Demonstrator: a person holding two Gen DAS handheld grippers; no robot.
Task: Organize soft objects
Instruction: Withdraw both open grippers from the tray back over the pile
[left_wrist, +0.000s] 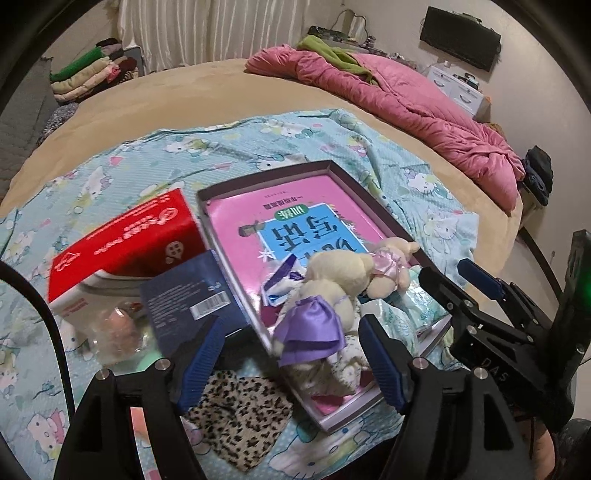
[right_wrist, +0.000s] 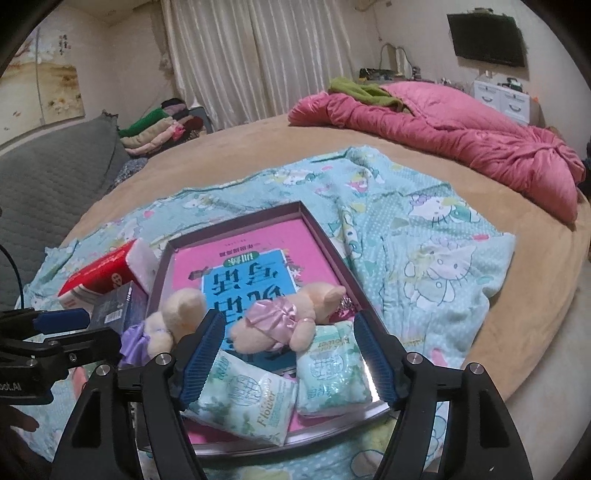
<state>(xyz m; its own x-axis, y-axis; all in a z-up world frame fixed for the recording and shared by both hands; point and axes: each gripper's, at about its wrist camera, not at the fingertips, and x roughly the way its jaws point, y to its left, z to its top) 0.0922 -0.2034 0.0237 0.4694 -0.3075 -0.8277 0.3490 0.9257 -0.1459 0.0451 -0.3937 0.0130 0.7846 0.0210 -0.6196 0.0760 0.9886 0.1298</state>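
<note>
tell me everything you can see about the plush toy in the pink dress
The plush toy in the pink dress is a small cream, fuzzy doll wearing a shiny pink satin dress. It lies on its side inside the shallow box, across the pink and blue book cover, its lower end against a green tissue pack. Neither gripper holds it.

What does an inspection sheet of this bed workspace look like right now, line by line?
Surface: tan bed under a cartoon-cat sheet.
Job's things: two plush dolls, purple dress and pink dress, plus two tissue packs in the shallow box.
Clutter: red tissue box, dark blue box, leopard-print cloth beside it.
Grippers: left hand-held gripper and right hand-held gripper open, holding nothing.
Cables: black cable at left edge.
Surroundings: pink quilt, folded clothes, curtains.
</note>
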